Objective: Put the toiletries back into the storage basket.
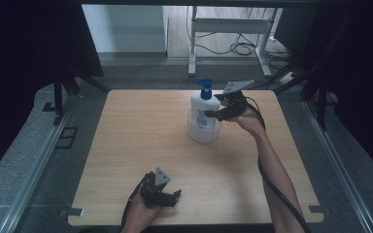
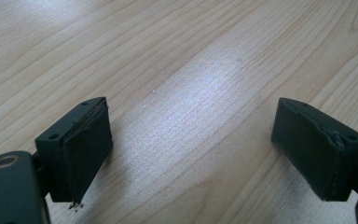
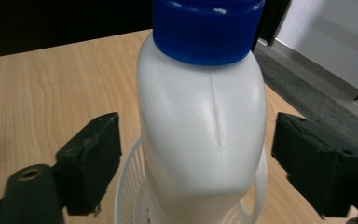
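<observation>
**Pump bottle standing in white basket, right jaws spread around it**

Pump bottle (image 1: pixel 205 110) (white body, blue pump head, blue label on the near face) is seen upright in a small white slotted basket (image 1: pixel 202 134) on the far-centre part of the wooden surface (image 1: pixel 141 145). In the right gripper view the bottle (image 3: pixel 203 126) is seen from close range, with its blue collar at the top edge of the frame and the basket rim (image 3: pixel 126 196) curving below it.

Right gripper (image 1: pixel 218 112) is held at the bottle's right side, level with the upper body, by the person's right hand (image 1: pixel 248 119). Its jaws are spread wide, one on each side of the bottle. In the right gripper view a gap of wood and basket is visible between each pad and the bottle wall (no contact is seen on either side). The grey three-cornered plate is seen on top of this gripper in the high view.

Left gripper (image 1: pixel 172 196) is held low near the front edge of the surface, well apart from the bottle, by the left hand (image 1: pixel 143 208). In the left gripper view its jaws are wide apart over bare wood grain, with nothing between them; a frayed edge is noted on the left pad (image 2: pixel 86 149).
</observation>
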`<state>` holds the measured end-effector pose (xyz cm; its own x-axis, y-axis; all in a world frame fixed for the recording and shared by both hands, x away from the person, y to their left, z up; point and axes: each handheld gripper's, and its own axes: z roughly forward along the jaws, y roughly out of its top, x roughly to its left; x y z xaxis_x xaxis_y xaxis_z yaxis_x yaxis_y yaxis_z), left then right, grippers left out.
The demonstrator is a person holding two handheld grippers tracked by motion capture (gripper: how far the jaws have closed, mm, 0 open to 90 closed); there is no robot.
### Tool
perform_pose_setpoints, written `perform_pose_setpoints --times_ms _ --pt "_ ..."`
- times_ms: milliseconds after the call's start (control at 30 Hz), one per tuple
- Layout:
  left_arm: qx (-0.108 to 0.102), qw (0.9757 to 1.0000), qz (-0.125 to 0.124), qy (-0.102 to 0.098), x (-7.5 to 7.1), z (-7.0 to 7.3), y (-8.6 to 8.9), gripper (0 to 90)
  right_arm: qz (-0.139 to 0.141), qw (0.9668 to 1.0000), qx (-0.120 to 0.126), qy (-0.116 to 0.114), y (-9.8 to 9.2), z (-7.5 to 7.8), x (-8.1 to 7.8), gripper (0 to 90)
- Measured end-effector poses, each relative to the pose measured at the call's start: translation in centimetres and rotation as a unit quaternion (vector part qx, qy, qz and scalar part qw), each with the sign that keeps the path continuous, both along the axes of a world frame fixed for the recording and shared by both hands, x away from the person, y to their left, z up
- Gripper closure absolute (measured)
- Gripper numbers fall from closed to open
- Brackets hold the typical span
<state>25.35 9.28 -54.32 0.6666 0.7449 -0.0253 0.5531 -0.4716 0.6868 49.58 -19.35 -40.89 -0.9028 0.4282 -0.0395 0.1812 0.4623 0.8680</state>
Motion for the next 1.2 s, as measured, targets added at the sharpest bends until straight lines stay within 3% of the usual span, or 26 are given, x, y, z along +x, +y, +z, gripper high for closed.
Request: perform_pose_setpoints --times_ms 133,300,733,933,1200 --pt "0.0 1.0 0.0 0.0 0.0 0.0 0.0 11.8 -0.011 0.9999 0.003 -0.003 -0.1 0.1 -0.2 12.0" --pt "0.0 1.0 0.0 0.0 0.0 0.0 0.0 11.8 -0.023 0.9997 -0.006 -0.009 -0.1 0.4 -0.8 0.2" --pt "0.0 1.0 0.0 -0.001 0.0 0.0 0.0 11.8 -0.047 0.9982 -0.03 -0.021 -0.7 1.8 -2.3 0.0" --pt "0.0 1.0 0.001 -0.001 0.0 0.0 0.0 11.8 -0.069 0.9971 -0.029 -0.012 -1.2 1.9 -3.0 0.0" --pt "-0.001 1.0 0.002 -0.001 0.0 0.0 0.0 11.8 -0.077 0.9967 -0.025 -0.008 -1.6 2.0 -4.5 0.0"
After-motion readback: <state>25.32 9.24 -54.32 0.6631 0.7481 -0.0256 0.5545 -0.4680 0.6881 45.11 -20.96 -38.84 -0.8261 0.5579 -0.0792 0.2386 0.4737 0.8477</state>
